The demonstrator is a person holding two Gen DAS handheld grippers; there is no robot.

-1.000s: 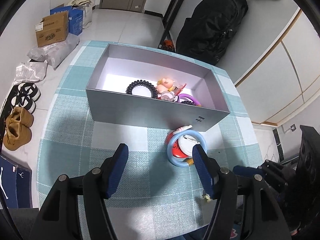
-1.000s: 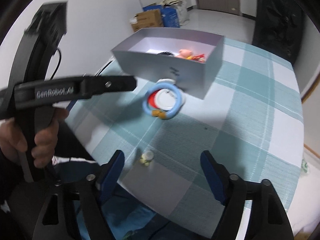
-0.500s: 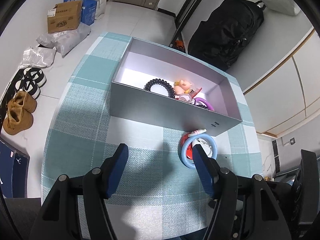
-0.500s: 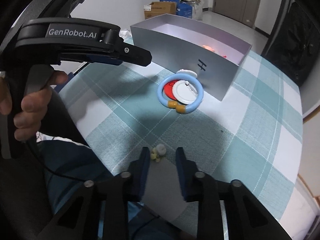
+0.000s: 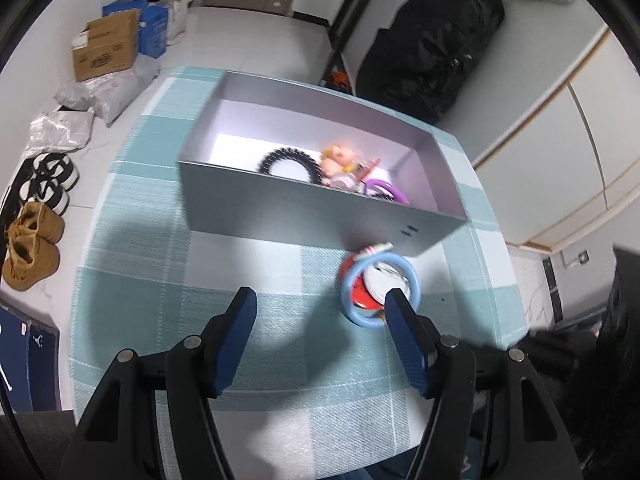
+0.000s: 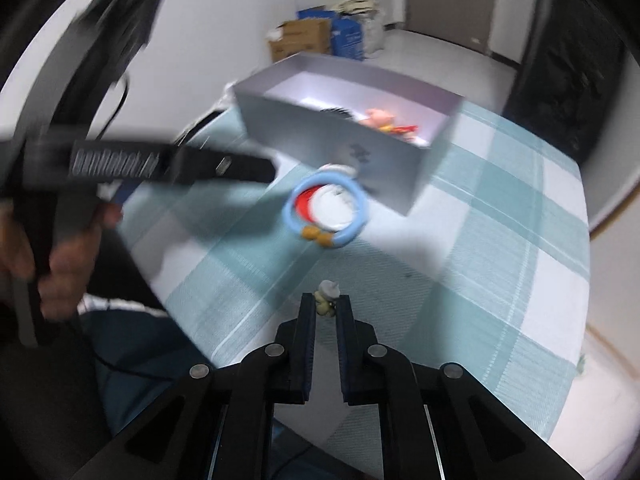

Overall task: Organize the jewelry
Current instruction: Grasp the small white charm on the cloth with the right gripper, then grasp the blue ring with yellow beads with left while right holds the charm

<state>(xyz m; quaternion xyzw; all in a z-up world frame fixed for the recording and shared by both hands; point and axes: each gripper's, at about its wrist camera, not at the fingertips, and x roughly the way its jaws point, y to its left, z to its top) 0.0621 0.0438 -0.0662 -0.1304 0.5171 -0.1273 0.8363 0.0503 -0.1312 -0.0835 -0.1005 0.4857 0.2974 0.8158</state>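
Observation:
A grey open box stands on the checked tablecloth and holds a black coil hair tie, a pink doll charm and a purple ring. A light blue bangle lies over a red and white piece just in front of the box. My left gripper is open and empty above the cloth, left of the bangle. My right gripper is shut on a small yellow and white charm, held above the cloth.
The table edge runs close under both grippers. The left handle and the hand holding it fill the left of the right wrist view. A black bag, cardboard boxes and shoes are on the floor.
My right gripper closed on the small charm and lifted it off the cloth. My left gripper stayed open and shifted a little over the table.

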